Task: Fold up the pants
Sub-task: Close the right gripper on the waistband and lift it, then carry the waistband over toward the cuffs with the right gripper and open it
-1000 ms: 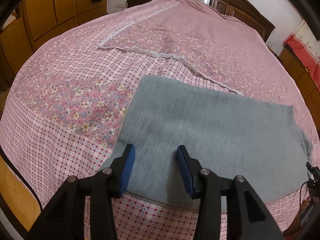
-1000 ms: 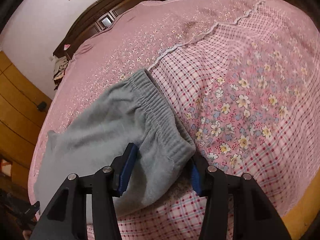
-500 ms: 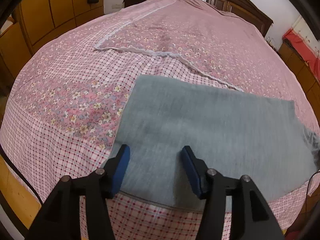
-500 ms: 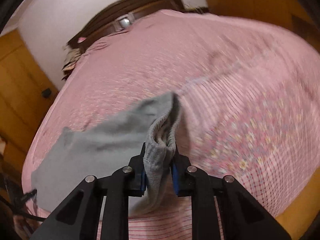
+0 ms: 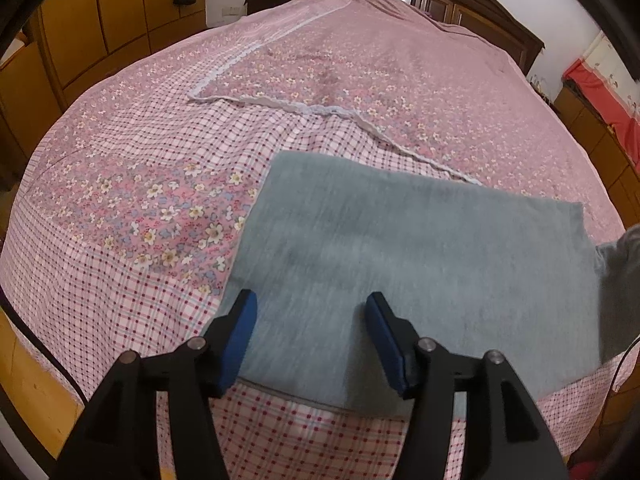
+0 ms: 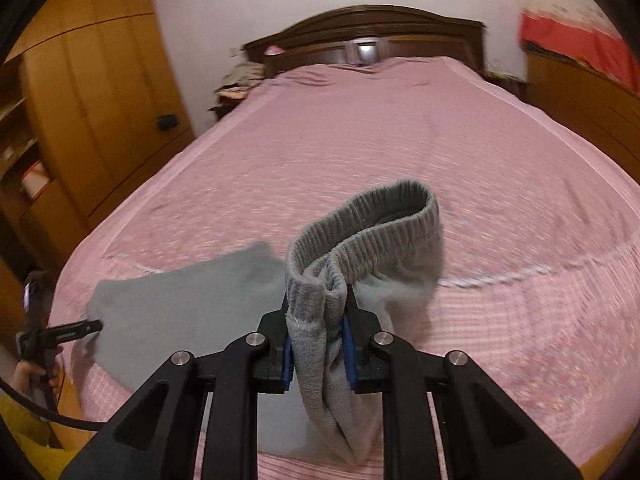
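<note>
Grey pants lie flat across the near end of the bed. My left gripper hovers open just above their near edge, blue pads apart with nothing pressed between them. In the right wrist view my right gripper is shut on the ribbed waistband, which is bunched between the pads and lifted off the bed, its loop standing up and open. The remaining cloth trails flat to the left, where the left gripper's fingers and a hand show at the edge. The raised end shows at the left wrist view's right edge.
The bed cover is pink, floral and checked, with a lace seam. Wooden wardrobes stand along the left, a dark headboard at the far end. A clothes pile sits by the headboard. A red cloth covers a cabinet at the right.
My right gripper closed on the waistband, rolled upright and lifted it off the bed. My left gripper's jaws spread a little wider while it stayed in place.
</note>
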Tool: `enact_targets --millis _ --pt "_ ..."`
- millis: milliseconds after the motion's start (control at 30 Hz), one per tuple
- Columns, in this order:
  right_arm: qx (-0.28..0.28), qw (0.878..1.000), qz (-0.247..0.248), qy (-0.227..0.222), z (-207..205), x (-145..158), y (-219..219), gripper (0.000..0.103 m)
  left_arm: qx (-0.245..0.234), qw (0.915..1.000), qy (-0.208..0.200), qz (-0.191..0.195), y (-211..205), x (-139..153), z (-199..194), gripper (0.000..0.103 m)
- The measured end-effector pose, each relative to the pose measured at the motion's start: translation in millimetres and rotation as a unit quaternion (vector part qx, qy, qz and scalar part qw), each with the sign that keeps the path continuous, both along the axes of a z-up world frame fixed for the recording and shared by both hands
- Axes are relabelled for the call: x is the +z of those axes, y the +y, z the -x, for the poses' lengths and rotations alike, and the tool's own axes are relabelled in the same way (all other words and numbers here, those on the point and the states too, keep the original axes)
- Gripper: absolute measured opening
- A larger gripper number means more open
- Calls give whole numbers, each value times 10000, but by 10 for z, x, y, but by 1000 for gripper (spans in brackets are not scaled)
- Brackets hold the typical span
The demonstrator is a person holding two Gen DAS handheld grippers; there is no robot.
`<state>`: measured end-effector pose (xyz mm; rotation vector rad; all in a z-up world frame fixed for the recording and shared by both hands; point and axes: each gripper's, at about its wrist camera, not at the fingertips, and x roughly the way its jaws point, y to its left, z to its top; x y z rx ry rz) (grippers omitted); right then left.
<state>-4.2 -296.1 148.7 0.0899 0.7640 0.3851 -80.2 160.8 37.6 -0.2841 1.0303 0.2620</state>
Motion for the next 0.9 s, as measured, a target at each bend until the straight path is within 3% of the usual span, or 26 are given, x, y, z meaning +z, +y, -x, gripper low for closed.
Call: enact_targets --millis 233,400,567,900 --pt "884 9960 16 -157 31 141 652 20 38 9999 -107 6 63 138 161 60" --pt "1500 9885 126 -122 55 59 1133 20 12 9997 -231 -12 61 266 241 60" --pt "1941 9808 166 109 59 -170 1478 20 -124 9995 -286 4 -46 326 219 60" --pt "2083 9748 335 726 118 -680 1846 24 -796 9957 -292 377 -499 267 -68 60"
